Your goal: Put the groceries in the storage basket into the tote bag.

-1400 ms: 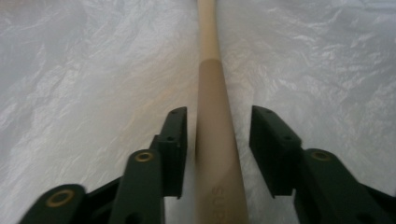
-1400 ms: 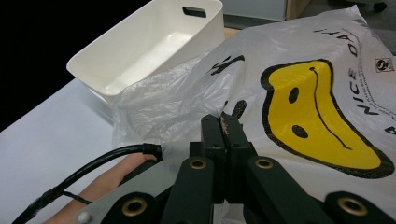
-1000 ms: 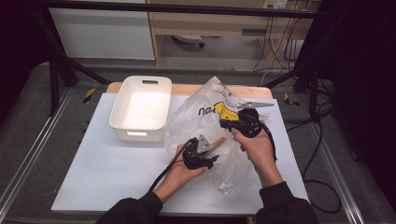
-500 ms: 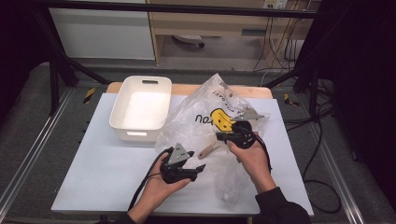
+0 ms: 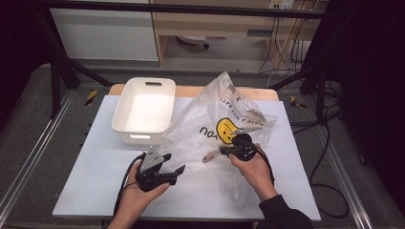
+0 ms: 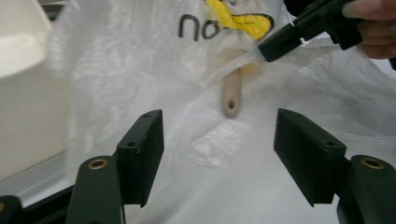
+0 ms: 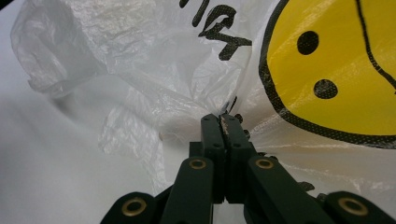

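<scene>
- The jaws of the left gripper (image 6: 219, 154) are wide apart and hold nothing. This gripper sits near the front edge of the table (image 5: 86, 191), on the left.
- The jaws of the right gripper (image 7: 225, 122) are pressed together, and they pinch a thin fold of the plastic bag (image 5: 215, 129).
- In the high view, the right gripper (image 5: 228, 150) is a bit farther in and to the right, and it lifts the edge of the bag.
- A small wooden handle (image 6: 231, 94) pokes out of the bag, just under the place where the right gripper pinches.
- In the left gripper view, the handle lies straight ahead, between the two open jaws but farther away. Its long side points right at the gripper, and the round end with a little hole is closest.
- The left gripper is the free one and it faces the handle, so I think it goes forward next and closes on that end.
- The bag has a yellow smiley face (image 7: 341, 70) on it.
- A white tub (image 5: 143, 109) stands at the far left, next to the bag.
</scene>
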`<state>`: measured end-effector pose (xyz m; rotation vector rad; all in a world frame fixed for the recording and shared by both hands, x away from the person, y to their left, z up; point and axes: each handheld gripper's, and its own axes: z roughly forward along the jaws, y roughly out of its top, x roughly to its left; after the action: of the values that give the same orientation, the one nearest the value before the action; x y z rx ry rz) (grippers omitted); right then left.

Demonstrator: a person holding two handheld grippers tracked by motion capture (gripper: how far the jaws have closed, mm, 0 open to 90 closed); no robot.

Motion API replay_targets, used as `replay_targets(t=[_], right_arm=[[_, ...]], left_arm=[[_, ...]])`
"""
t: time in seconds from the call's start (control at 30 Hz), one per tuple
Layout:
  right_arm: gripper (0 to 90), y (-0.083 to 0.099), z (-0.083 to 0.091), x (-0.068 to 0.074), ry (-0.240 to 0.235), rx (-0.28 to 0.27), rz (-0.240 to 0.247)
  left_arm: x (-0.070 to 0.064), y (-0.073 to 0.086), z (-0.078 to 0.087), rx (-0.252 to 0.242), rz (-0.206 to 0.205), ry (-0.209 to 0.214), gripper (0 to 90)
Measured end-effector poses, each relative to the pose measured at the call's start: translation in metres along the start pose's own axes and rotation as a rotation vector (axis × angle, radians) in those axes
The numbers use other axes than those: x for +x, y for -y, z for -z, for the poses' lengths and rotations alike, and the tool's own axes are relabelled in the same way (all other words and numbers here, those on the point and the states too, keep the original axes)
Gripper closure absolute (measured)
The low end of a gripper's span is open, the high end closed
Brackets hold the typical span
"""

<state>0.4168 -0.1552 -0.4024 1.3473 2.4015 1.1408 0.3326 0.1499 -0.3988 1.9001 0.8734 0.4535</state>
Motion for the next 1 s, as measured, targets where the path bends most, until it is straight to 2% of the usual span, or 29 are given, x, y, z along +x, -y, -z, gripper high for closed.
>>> replay_targets(t=[0.2, 0.43, 0.53, 0.63, 0.77, 1.0], right_arm=[[90.0, 0.009, -0.002, 0.001, 0.000, 0.037, 0.011], [90.0, 0.015, -0.008, 0.001, 0.005, 0.071, 0.020], [90.0, 0.016, -0.011, 0.002, 0.006, 0.089, 0.031], [89.9, 0.016, -0.014, 0.002, 0.005, 0.093, 0.034], [89.3, 0.018, -0.015, 0.002, 0.011, 0.099, 0.039], [81.8, 0.018, -0.016, 0.001, 0.022, 0.078, 0.057]], left_arm=[[0.012, 0.002, 0.014, -0.022, 0.029, -0.037, 32.2], [0.023, 0.008, 0.019, -0.014, 0.030, -0.092, 31.2], [0.026, 0.009, 0.014, -0.014, 0.041, -0.096, 30.3], [0.027, 0.011, 0.007, 0.019, 0.009, -0.110, 29.1], [0.032, 0.011, -0.004, 0.025, 0.003, -0.123, 28.4], [0.040, 0.008, -0.025, 0.038, 0.003, -0.148, 28.3]])
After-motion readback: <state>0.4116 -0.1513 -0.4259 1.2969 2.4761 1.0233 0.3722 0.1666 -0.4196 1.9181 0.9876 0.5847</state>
